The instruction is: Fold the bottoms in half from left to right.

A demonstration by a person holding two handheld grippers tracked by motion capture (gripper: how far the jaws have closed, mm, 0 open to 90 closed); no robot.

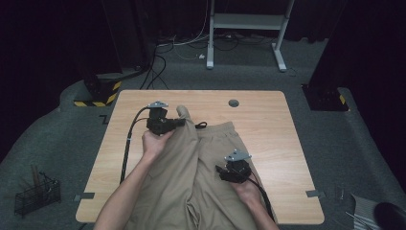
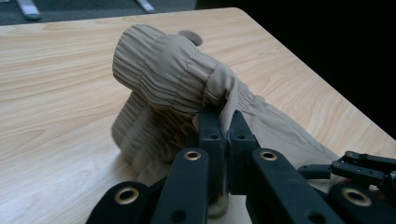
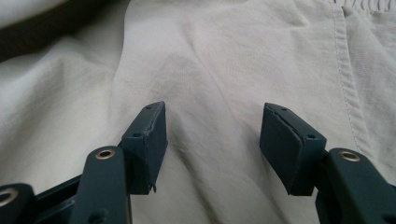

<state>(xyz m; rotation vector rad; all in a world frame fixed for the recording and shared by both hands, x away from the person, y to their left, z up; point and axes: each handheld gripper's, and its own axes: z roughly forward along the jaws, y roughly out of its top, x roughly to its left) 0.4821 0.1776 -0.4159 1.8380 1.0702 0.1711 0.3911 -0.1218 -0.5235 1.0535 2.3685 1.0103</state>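
Khaki trousers (image 1: 191, 167) lie lengthwise on the wooden surface (image 1: 268, 124), waistband toward the far edge, legs running off the near edge by the person's forearms. Left gripper (image 1: 163, 122) sits at the far left of the garment; in the left gripper view its jaws are pressed together on a fold of the elastic waistband (image 2: 163, 65), which stands bunched and lifted off the wood. A black drawstring end (image 1: 201, 125) lies just beside that bunch. Right gripper (image 1: 234, 171) rests over the right leg panel near the middle; in the right gripper view its jaws stand wide apart with flat cloth and a side seam (image 3: 343, 60) between and beyond them, nothing caught. Judgement: the step in hand looks like pulling the waistband over to fold or straighten the garment. To do it well, the left pinch should keep both layers of the elastic, since a thin bite could slip; the right gripper should press or take cloth low on the panel so the body does not drag along. Move the lifted edge slowly and low, watch the drawstring for snagging.
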